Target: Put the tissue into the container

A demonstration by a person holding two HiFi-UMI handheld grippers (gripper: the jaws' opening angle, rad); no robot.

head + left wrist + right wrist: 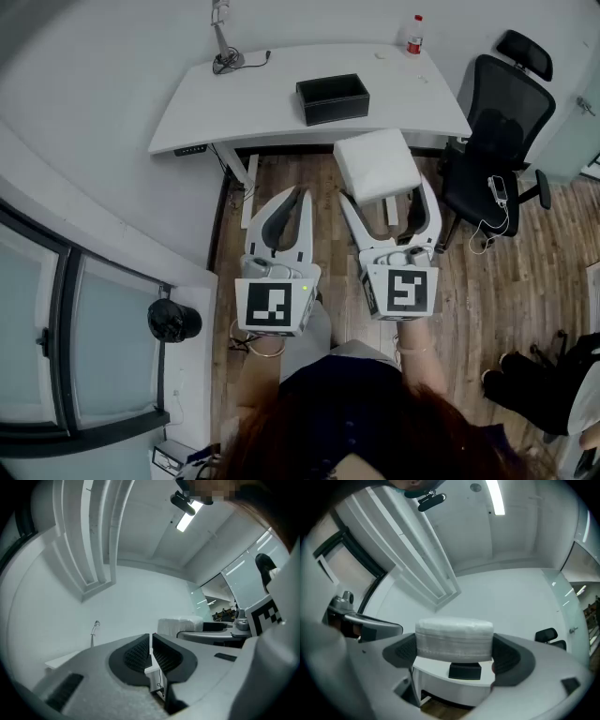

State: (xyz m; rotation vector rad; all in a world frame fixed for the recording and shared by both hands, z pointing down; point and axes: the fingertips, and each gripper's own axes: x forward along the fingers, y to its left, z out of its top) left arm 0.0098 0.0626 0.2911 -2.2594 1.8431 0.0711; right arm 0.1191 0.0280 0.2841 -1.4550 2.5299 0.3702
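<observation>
A white tissue pack (378,166) (454,639) is held in the air in front of the desk, with my right gripper (386,192) (454,654) shut on it, one pad against each side. The black open container (333,98) (464,671) stands on the white desk (244,103), ahead of and beyond the pack. My left gripper (298,192) (151,651) hovers beside the right one, jaws shut with nothing between them. The left gripper view also catches the tissue pack (180,624) to its right.
A black office chair (502,122) stands to the right of the desk. A red-capped bottle (413,35) and a gooseneck stand (223,37) are at the desk's back edge. Wooden floor (487,300) lies below the grippers. A window wall (56,328) runs along the left.
</observation>
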